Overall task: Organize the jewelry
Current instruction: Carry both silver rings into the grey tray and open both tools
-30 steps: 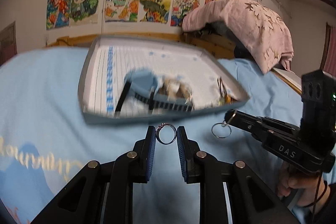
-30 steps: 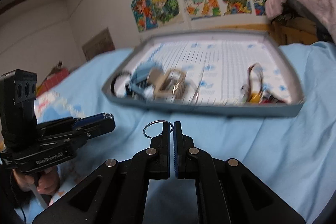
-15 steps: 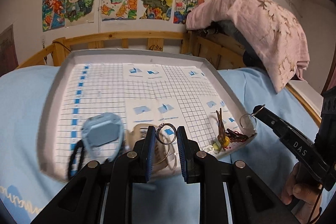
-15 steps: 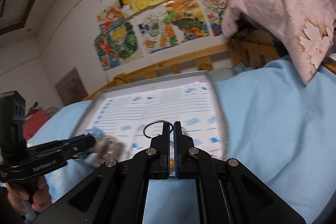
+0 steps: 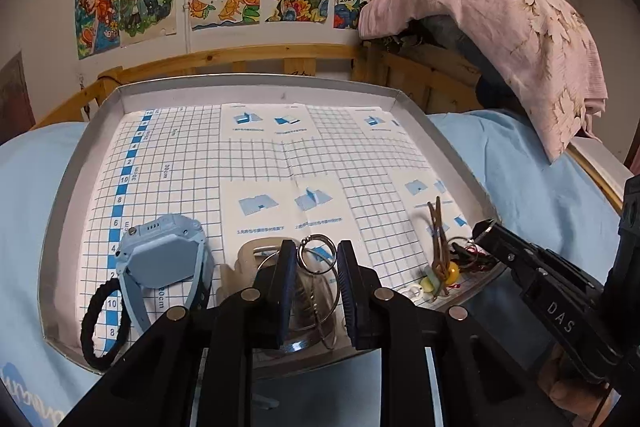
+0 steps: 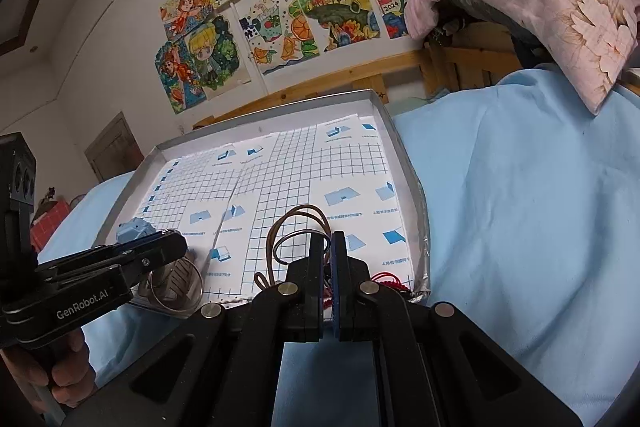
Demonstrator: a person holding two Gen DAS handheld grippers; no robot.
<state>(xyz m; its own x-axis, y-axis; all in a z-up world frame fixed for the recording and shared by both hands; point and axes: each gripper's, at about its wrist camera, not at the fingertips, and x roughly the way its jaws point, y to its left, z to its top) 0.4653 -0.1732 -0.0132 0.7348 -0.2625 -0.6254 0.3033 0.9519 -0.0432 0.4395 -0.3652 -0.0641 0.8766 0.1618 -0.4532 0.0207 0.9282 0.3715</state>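
In the left wrist view, the left hand-held gripper (image 5: 317, 269) stands at lower centre, its jaws narrowly parted and clamped on a small metal ring (image 5: 316, 253) held upright. Directly beneath and just beyond lies the tray (image 5: 60, 211) on the bed, so the release path is downward. In the right wrist view, the right hand-held gripper (image 6: 327, 259) is fully closed on a thin wire ring (image 6: 294, 245), above the tray's lower right corner. Farther up the frame, the tray's gridded liner is bare.

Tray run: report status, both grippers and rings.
Left gripper shut on small silver metal ring. Right gripper shut on thin wire ring. Both over grid-lined grey tray, above its jewelry pile.
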